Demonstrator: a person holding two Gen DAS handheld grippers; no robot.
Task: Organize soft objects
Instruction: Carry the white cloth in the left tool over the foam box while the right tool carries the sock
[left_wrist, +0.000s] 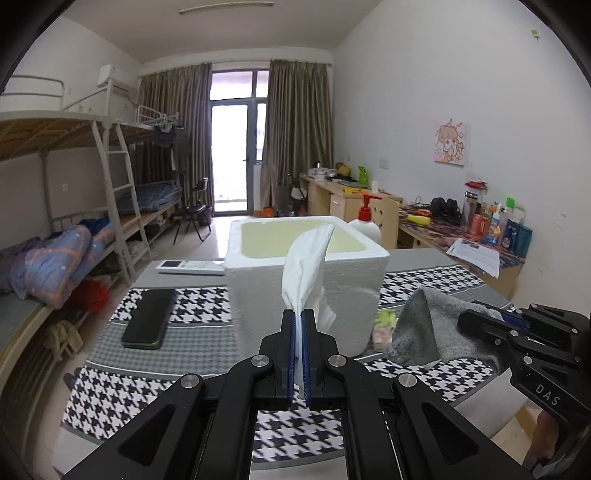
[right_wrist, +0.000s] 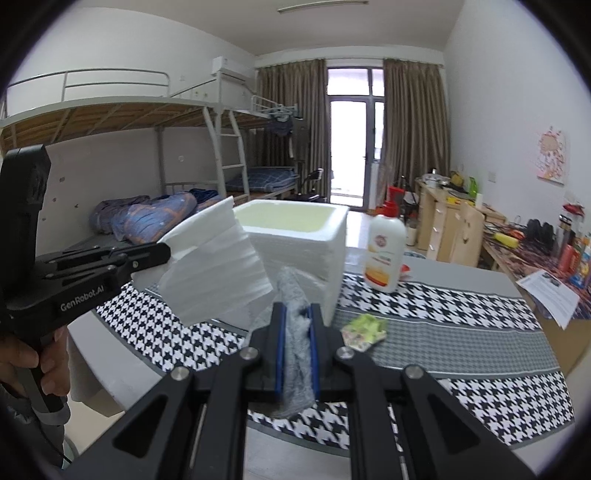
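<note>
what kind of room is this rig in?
Most likely a shared dorm room: metal bunk beds with a ladder along one wall, study desks cluttered with bottles along the other, and a curtained balcony door at the far end.

Place: my dorm room
Proof: white metal bunk beds (left_wrist: 110, 155), brown curtains (left_wrist: 295, 122), cluttered light wooden desk (left_wrist: 347, 194)

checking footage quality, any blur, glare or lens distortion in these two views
Left wrist view: fisheye bends the walls, black vignette corners; the balcony door is blown out; the houndstooth cloth near the left tongs is smeared.
Right wrist view: same bending; the grey sock in the right tongs looks soft.
</note>
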